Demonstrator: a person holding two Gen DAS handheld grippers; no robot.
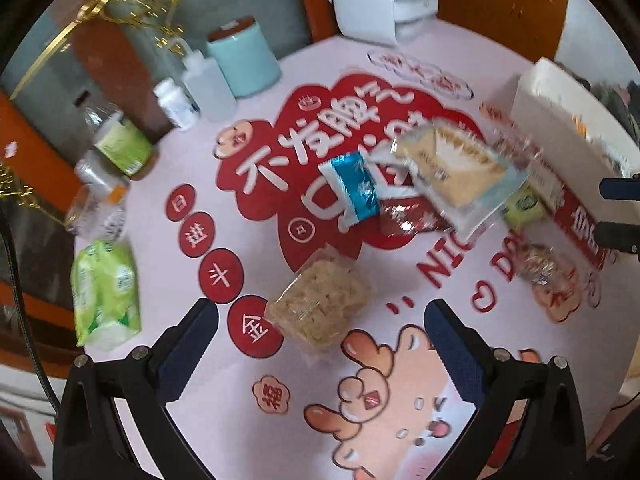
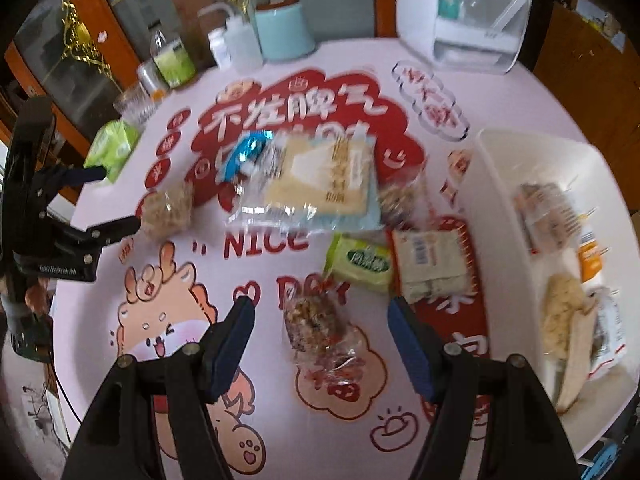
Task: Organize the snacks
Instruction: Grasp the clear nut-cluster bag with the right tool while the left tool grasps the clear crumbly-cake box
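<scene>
Several snack packs lie on the pink printed table. In the left wrist view, a pale rice-crisp pack (image 1: 320, 304) lies just ahead of my open, empty left gripper (image 1: 320, 320). Beyond it are a blue-and-white pack (image 1: 354, 190), a large cracker pack (image 1: 456, 168) and a red pack (image 1: 408, 218). In the right wrist view, a nut-bar pack (image 2: 316, 328) lies between the fingers of my open, empty right gripper (image 2: 322, 320). A green pack (image 2: 360, 264) and a white pack (image 2: 432, 264) lie beyond. A white bin (image 2: 492, 184) at the right holds several snacks.
Bottles (image 1: 176, 104), a teal canister (image 1: 244, 60), a glass (image 1: 96, 212) and a green tissue pack (image 1: 106, 292) stand along the table's left edge. A white appliance (image 2: 464, 12) stands at the back. The left gripper shows at the left of the right wrist view (image 2: 108, 200).
</scene>
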